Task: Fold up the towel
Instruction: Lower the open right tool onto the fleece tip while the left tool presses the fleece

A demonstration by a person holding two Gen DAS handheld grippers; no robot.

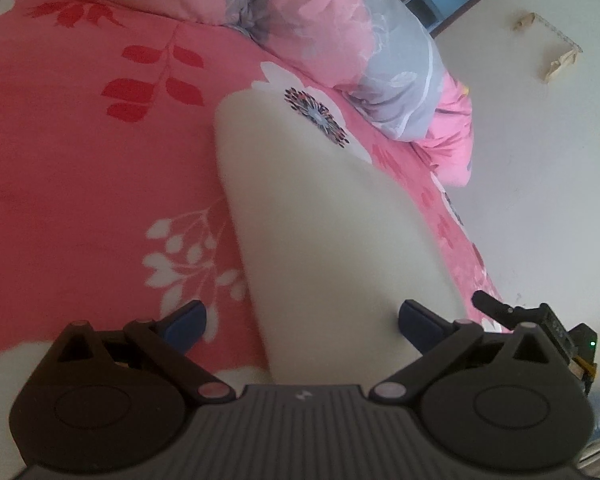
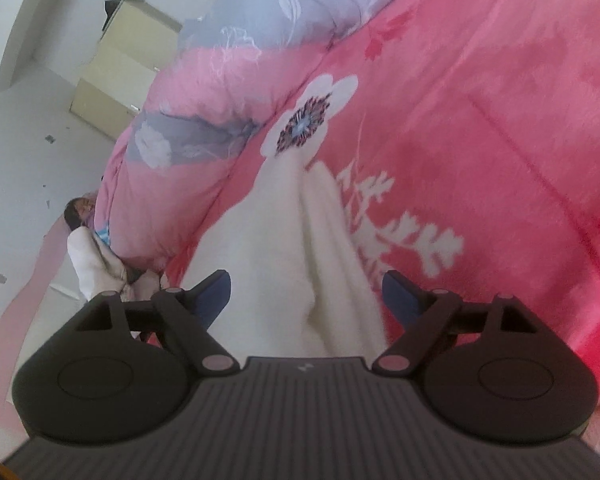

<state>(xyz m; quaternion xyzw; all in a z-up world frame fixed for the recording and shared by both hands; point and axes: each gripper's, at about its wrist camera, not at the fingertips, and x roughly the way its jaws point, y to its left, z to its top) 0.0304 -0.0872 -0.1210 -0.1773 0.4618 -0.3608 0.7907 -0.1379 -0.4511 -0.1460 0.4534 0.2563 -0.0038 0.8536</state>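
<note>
A white towel [image 1: 300, 200] lies on the pink flowered bed sheet [image 1: 80, 160] as a long strip running away from me. My left gripper [image 1: 302, 316] stands open just above its near end, one blue pad [image 1: 188, 318] off the cloth's left edge and the other over its right side. In the right wrist view the towel [image 2: 276, 232] is doubled over, with a fold line down its middle. My right gripper [image 2: 306, 292] is open around that near end. Its blue pads [image 2: 216, 290] stand clear of the cloth on both sides.
A rolled pink and grey quilt [image 1: 340, 32] [image 2: 220, 80] lies along the bed's far side, close to the towel's far end. Beyond it are a white wall [image 1: 540, 140] and a beige cabinet [image 2: 116, 68]. A black device part [image 1: 532, 320] shows past the towel's right side.
</note>
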